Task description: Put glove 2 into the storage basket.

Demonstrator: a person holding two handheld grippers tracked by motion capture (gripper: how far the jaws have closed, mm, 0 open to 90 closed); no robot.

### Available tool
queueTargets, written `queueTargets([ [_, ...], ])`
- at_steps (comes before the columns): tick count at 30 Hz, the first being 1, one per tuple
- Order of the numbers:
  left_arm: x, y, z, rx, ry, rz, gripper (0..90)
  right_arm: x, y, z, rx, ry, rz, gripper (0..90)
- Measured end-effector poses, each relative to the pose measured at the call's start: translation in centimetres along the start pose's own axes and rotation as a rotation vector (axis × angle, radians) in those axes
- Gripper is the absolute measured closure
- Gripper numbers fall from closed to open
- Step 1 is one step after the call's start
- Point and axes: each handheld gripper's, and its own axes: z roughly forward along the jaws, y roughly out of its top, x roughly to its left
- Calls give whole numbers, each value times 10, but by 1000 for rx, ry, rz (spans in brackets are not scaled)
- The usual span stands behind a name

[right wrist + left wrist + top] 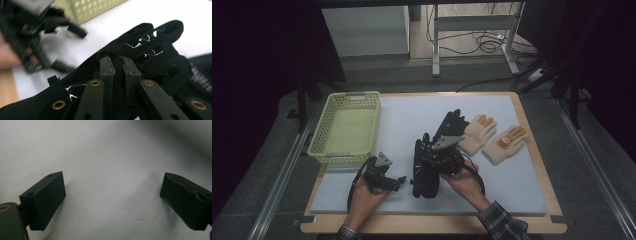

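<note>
Right gripper view: right gripper (119, 72) pinches black glove (150, 50), lifted just above the white mat (412, 120). Left gripper (112, 195) spread, empty. Next, probably: carry to basket (346, 97), release.

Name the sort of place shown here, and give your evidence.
Probably a lab or workshop bench: a padded white mat on a wooden table, loose floor cables, and a metal desk frame behind.

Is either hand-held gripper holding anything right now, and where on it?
The right hand-held gripper pinches a black glove on its back near the knuckles, jaws nearly shut. The left hand-held gripper is open, holding nothing.
</note>
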Motion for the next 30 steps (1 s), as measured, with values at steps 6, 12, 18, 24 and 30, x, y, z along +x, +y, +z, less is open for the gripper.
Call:
queueTargets([
  [6,0,0,0,2,1,4,61,15,-28,6,20,14,16,790],
  [12,0,0,0,3,1,8,61,21,-46,21,61,12,3,725],
  [18,0,0,0,5,2,9,61,14,-42,13,36,9,11,549],
  [24,0,0,0,1,3,6,61,-3,-32,6,25,-3,42,508],
  [30,0,0,0,3,3,8,61,-22,-28,8,26,-49,50,495],
])
